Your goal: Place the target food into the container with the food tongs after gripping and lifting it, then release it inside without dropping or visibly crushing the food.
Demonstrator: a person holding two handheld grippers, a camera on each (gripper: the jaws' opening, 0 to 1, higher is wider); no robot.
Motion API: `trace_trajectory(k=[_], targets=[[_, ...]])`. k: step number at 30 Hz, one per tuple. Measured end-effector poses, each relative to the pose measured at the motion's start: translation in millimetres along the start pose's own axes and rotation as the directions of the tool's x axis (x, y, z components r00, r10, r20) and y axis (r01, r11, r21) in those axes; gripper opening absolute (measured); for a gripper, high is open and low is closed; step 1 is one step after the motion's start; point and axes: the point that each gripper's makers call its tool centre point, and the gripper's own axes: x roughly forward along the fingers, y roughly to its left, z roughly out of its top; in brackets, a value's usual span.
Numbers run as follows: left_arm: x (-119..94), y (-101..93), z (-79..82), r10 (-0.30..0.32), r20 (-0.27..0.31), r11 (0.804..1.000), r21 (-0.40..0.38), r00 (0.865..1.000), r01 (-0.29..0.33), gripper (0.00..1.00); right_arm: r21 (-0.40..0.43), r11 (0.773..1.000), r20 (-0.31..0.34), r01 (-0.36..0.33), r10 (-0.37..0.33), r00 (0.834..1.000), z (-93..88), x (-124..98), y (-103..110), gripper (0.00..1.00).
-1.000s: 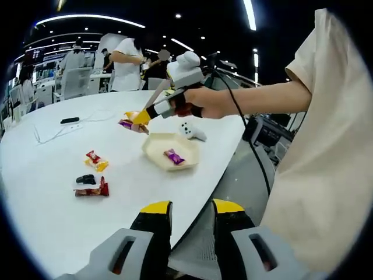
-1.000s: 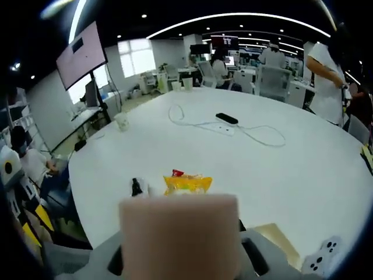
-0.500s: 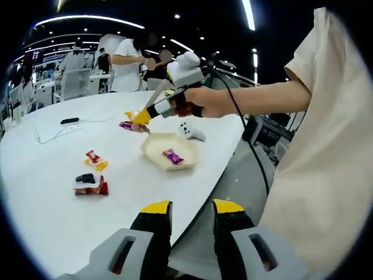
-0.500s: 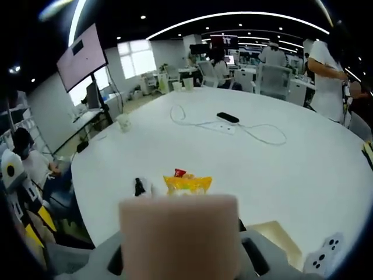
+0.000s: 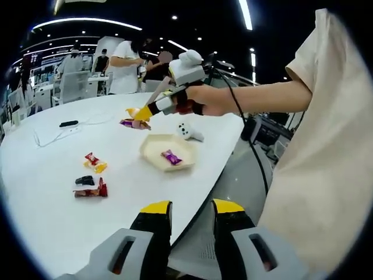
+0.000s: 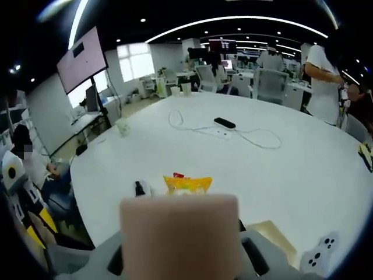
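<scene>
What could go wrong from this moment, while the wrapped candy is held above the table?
1. The right gripper holds the purple candy over bare table, beside the container, not above it; releasing now would probably miss.
2. The grip seems to be at the wrapper's end, so it might slip out during the move.

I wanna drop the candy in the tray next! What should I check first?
1. Candy held: ok. The purple candy hangs at the tip of the right gripper.
2. Candy over the tray: not ok. It is still off past the tray's far side.
3. Room in the tray: ok. One candy lies inside, with bare floor around it.
4. Candy not squashed: cannot tell, it looks too small.
5. Left gripper out of the way: ok. It is open, at the table edge, apart from the tray.
</scene>
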Motion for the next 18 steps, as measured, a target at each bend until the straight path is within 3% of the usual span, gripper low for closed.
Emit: trace_trajectory(k=[18], targets=[[-1,-13.7,-0.7,-0.018,-0.004,0.999,0.029,1.000,0.018,0.26,0.027,0.998,0.034,0.063,-0.063,0.997,-6.6,-32,-14,0.19]])
